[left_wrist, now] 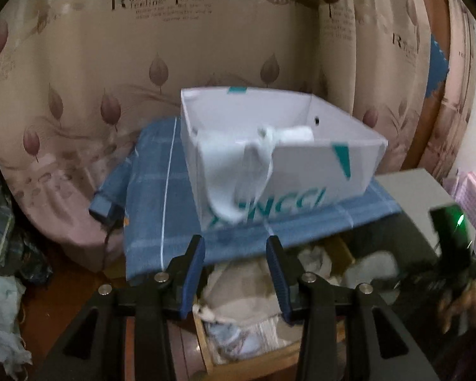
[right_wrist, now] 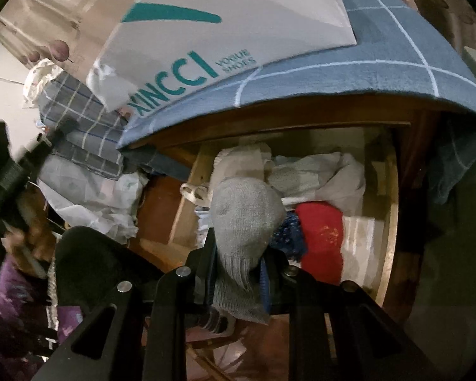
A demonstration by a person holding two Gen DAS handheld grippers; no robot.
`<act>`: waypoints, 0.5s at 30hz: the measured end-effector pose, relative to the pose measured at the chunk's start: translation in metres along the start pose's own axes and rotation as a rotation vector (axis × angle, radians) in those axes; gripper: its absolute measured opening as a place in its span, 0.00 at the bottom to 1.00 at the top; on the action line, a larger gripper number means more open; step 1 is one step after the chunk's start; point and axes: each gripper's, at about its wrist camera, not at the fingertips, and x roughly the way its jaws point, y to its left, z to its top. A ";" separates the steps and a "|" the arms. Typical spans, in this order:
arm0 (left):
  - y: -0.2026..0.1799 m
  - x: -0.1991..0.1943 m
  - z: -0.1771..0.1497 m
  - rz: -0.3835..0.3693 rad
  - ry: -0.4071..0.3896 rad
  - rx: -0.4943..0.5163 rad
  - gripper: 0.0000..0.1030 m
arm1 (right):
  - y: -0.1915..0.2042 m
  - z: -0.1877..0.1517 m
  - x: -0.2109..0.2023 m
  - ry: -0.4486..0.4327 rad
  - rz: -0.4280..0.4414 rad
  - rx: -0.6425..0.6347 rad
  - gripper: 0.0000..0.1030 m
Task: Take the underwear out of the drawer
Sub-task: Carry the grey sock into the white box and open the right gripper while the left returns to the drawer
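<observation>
In the right wrist view my right gripper (right_wrist: 238, 254) is shut on a grey ribbed knit garment (right_wrist: 244, 216), which stands up from between its jaws over the open wooden drawer (right_wrist: 392, 222). Behind it the drawer holds beige and white cloths (right_wrist: 320, 171), a red piece (right_wrist: 320, 235) and a dark blue patterned piece (right_wrist: 288, 235). In the left wrist view my left gripper (left_wrist: 235, 239) is open with nothing between its blue pads (left_wrist: 193, 273). It hangs above the drawer's (left_wrist: 206, 349) pale cloths (left_wrist: 244, 292).
A white shoe box (left_wrist: 301, 171) with teal lettering sits on a blue checked cloth (left_wrist: 149, 190) over the cabinet top, a white garment (left_wrist: 244, 171) draped over its front edge. Folded bedding (right_wrist: 79, 120) is piled to the left. A leaf-print curtain (left_wrist: 111, 63) hangs behind.
</observation>
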 end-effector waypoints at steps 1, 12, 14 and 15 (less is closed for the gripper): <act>0.002 0.002 -0.006 0.004 0.009 -0.001 0.40 | 0.003 -0.001 -0.005 -0.008 0.003 -0.002 0.20; -0.006 0.011 -0.023 -0.065 0.035 -0.030 0.40 | 0.080 0.052 -0.121 -0.220 0.012 -0.144 0.20; -0.009 0.013 -0.025 -0.088 0.043 -0.031 0.40 | 0.093 0.068 -0.133 -0.244 0.007 -0.175 0.20; -0.011 0.014 -0.025 -0.092 0.045 -0.027 0.40 | 0.100 0.079 -0.138 -0.256 -0.006 -0.195 0.20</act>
